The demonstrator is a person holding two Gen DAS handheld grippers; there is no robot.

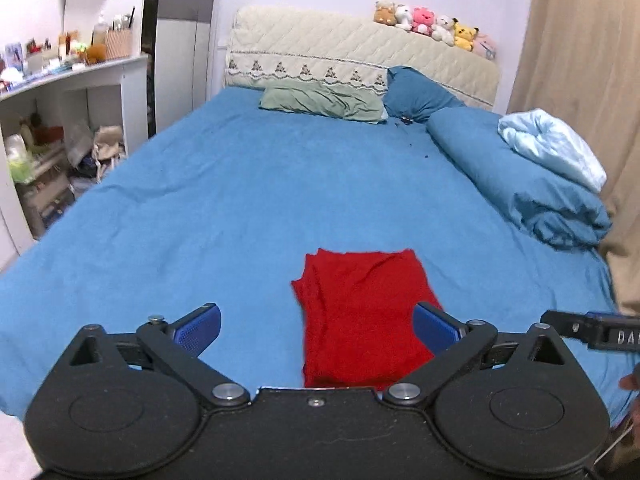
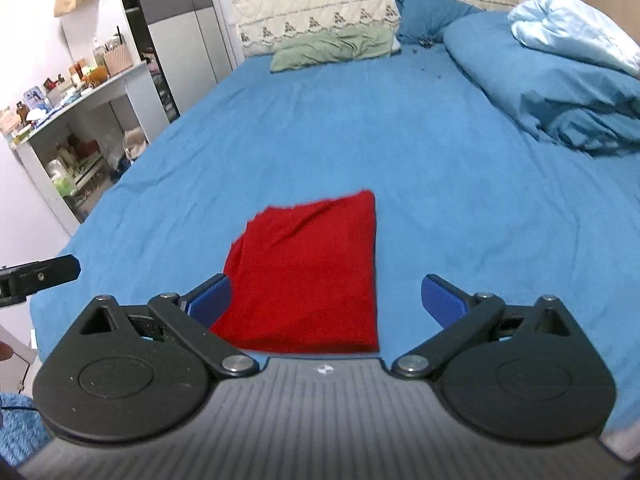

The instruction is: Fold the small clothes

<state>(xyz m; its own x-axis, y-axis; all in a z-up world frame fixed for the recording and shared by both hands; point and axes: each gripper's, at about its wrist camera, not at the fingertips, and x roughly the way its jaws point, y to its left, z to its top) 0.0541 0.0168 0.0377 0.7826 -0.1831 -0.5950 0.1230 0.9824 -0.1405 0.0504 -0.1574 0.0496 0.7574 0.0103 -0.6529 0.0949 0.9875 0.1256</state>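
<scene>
A red garment (image 1: 364,316) lies folded into a flat rectangle on the blue bed sheet (image 1: 248,200), near the bed's front edge. It also shows in the right wrist view (image 2: 312,276). My left gripper (image 1: 316,328) is open and empty, held above and just behind the garment's left part. My right gripper (image 2: 326,300) is open and empty, held above the garment's right part. Neither gripper touches the cloth. The tip of the other gripper shows at each view's side edge.
A rolled blue duvet (image 1: 520,184) with a pale blue blanket (image 1: 552,144) lies along the bed's right side. A green pillow (image 1: 320,102) and a blue pillow (image 1: 416,94) sit at the headboard. White shelves (image 1: 60,128) stand left of the bed; a beige curtain (image 1: 580,40) hangs right.
</scene>
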